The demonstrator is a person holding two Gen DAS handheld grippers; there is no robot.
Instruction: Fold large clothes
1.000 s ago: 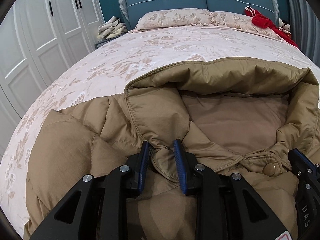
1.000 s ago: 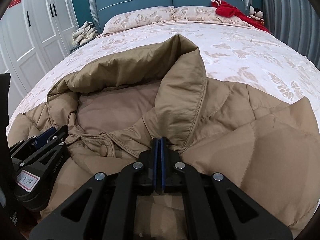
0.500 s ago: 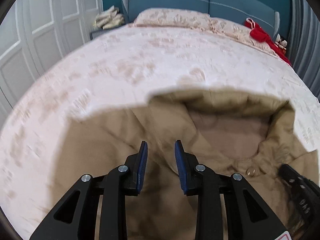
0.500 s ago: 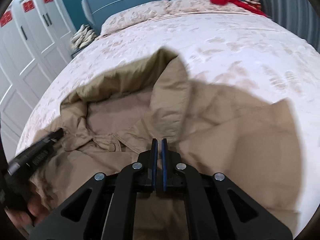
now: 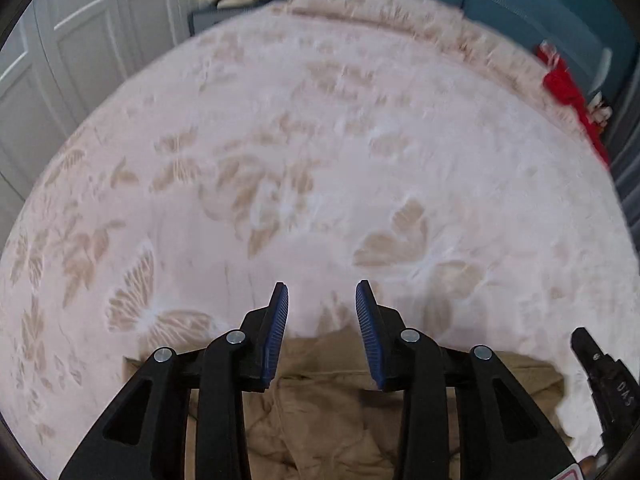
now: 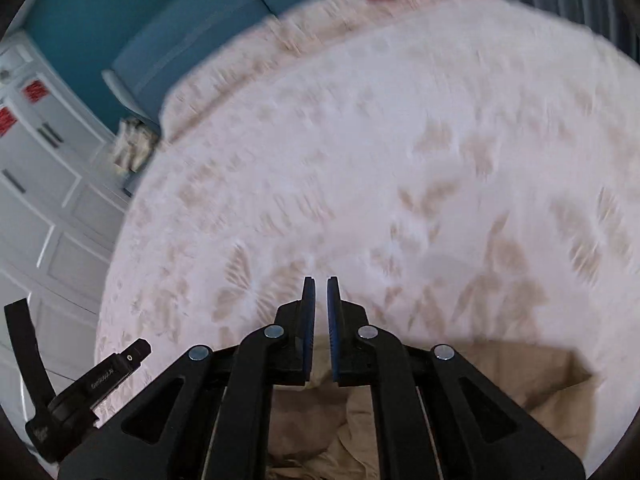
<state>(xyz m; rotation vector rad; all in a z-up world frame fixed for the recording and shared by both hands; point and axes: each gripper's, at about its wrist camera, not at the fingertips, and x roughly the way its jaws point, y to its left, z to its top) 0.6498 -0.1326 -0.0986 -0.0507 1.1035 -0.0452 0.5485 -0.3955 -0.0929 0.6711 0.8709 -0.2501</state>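
The tan puffer jacket (image 5: 320, 412) lies on the bed below both grippers; only its top edge shows at the bottom of each view, also in the right wrist view (image 6: 500, 392). My left gripper (image 5: 322, 300) is open and empty, raised above the jacket. My right gripper (image 6: 321, 292) has its blue pads a narrow gap apart with nothing between them, also raised above the jacket. Both views are blurred by motion.
The bed's pale floral cover (image 5: 320, 160) fills both views. A blue headboard (image 6: 192, 28), pillows (image 5: 380, 4) and a red item (image 5: 568, 88) are at the far end. White wardrobe doors (image 6: 44, 184) stand on the left.
Both grippers have lifted up and away from the jacket collar. The left jaws have opened wider; the right jaws have parted slightly and let go of the jacket.
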